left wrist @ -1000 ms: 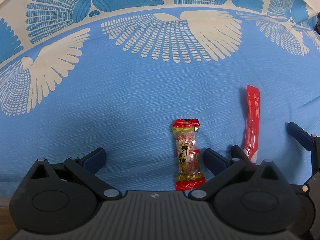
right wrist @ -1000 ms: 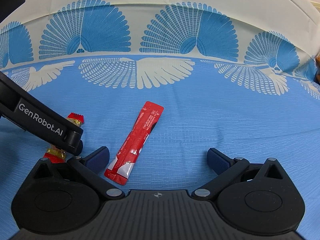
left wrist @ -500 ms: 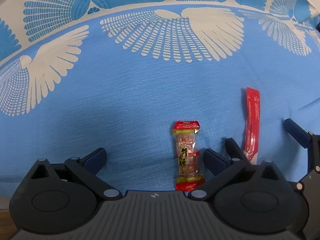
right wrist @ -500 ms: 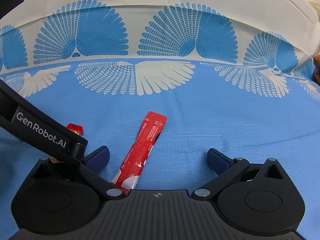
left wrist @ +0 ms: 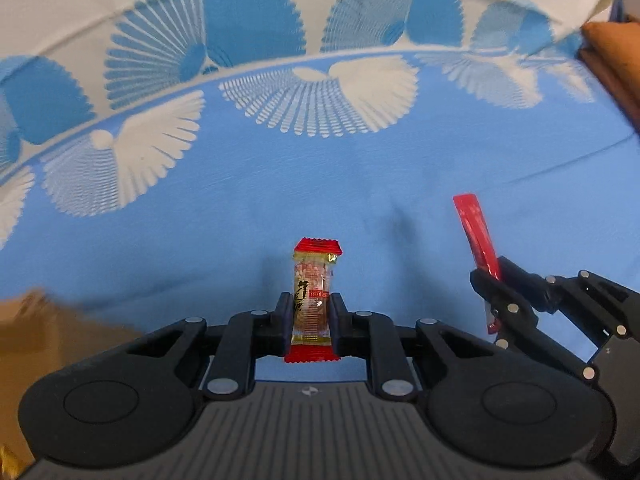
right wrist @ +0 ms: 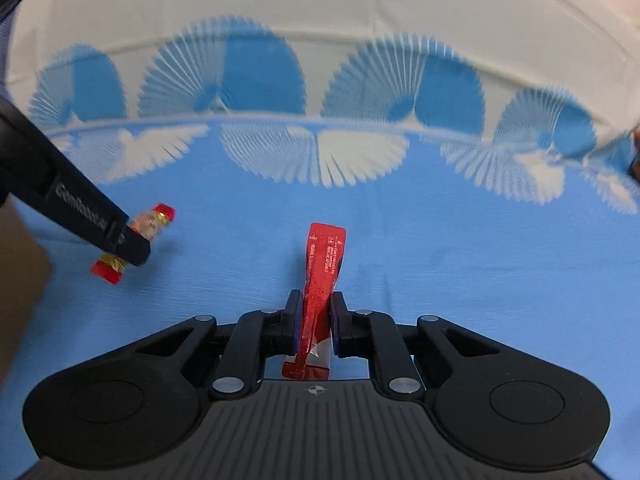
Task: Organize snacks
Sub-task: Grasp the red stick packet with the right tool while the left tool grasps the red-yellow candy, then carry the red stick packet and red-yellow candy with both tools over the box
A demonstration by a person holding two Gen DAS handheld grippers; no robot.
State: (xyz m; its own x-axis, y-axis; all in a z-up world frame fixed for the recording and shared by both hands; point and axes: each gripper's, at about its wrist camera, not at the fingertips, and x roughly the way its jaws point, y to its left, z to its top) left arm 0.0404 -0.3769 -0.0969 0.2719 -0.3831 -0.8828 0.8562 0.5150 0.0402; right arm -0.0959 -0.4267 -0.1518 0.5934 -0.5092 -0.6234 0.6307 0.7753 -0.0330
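My left gripper (left wrist: 311,316) is shut on a small wrapped candy (left wrist: 314,280) with red ends and a clear middle, held upright above the blue cloth. The right wrist view shows that same candy (right wrist: 154,222) pinched in the left gripper (right wrist: 130,240) at the left. My right gripper (right wrist: 314,316) is shut on a long red stick packet (right wrist: 324,264), which juts forward and up from its pads. In the left wrist view that red packet (left wrist: 476,236) sticks out of the right gripper (left wrist: 490,284) at the right.
A blue tablecloth (left wrist: 280,200) with white fan and bird patterns covers the surface. A brown cardboard-coloured edge (left wrist: 48,320) shows at the lower left, and the same brown edge (right wrist: 20,264) shows at the left of the right wrist view. A brown object (left wrist: 616,56) lies at the far right.
Both grippers closed from wide open, the left onto the candy and the right onto the red stick packet, and both lifted their snacks off the cloth.
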